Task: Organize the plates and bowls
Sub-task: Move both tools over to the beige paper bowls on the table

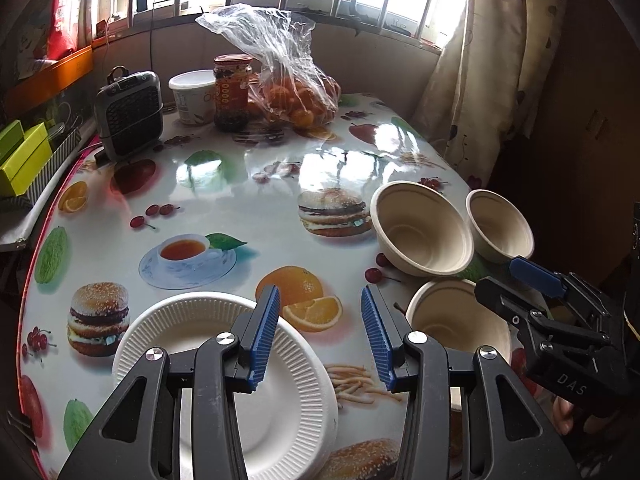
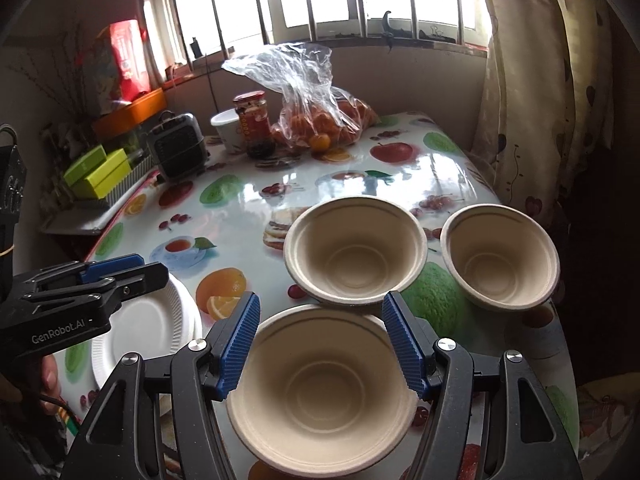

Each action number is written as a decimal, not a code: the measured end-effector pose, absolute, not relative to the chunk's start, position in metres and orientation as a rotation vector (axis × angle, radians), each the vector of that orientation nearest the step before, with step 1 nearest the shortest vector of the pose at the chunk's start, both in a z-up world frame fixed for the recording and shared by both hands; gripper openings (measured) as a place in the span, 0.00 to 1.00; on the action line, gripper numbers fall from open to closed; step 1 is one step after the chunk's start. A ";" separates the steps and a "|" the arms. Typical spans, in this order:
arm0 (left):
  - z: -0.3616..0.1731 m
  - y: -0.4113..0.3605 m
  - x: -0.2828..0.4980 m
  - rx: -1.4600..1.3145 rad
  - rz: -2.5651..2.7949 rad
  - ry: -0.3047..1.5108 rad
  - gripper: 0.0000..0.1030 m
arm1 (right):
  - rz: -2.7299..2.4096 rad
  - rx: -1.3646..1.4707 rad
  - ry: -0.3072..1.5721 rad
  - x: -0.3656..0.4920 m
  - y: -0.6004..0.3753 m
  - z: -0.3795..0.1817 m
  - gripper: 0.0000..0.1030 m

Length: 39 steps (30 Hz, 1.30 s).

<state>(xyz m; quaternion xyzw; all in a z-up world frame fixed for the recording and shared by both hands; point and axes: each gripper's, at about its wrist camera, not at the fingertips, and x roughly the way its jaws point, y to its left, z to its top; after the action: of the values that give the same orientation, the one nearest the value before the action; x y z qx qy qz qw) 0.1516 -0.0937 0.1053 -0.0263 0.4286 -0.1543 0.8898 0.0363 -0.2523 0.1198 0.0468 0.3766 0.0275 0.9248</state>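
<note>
A stack of white ridged paper plates (image 1: pixel 224 380) lies at the table's near left; it also shows in the right wrist view (image 2: pixel 152 328). Three beige paper bowls stand on the right: a near one (image 2: pixel 320 392) (image 1: pixel 460 320), a middle one (image 2: pixel 354 250) (image 1: pixel 422 228) and a smaller far-right one (image 2: pixel 500 258) (image 1: pixel 500 226). My left gripper (image 1: pixel 320 336) is open and empty, its left finger over the plates' right rim. My right gripper (image 2: pixel 320 344) is open and empty, its jaws spread above the near bowl; it shows in the left wrist view (image 1: pixel 536 280).
The table (image 1: pixel 248 200) has a glossy fruit-and-burger print cloth. At its far end stand a small grey heater (image 1: pixel 130 114), a white tub (image 1: pixel 192 96), a red-lidded jar (image 1: pixel 232 92) and a plastic bag of oranges (image 1: pixel 296 96). Green boxes (image 1: pixel 24 156) sit left; a curtain (image 1: pixel 476 80) hangs right.
</note>
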 end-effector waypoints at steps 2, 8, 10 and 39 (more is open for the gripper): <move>0.106 -0.101 0.157 -0.054 -0.334 0.892 0.42 | 0.040 0.106 0.766 0.036 -0.261 0.120 0.62; 0.108 -0.117 0.174 -0.060 -0.353 0.897 0.42 | 0.015 0.121 0.761 0.038 -0.281 0.118 0.62; 0.109 -0.122 0.178 -0.058 -0.357 0.898 0.42 | 0.012 0.137 0.761 0.040 -0.289 0.117 0.62; 0.073 -0.163 0.251 -0.100 -0.387 1.050 0.37 | 0.054 0.250 0.826 0.081 -0.329 0.090 0.36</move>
<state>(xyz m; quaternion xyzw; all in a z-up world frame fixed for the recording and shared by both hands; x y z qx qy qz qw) 0.2514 -0.1630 0.0726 -0.0476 0.4980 -0.1834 0.8462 0.0808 -0.3292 0.0900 0.1211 0.4002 0.0263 0.9080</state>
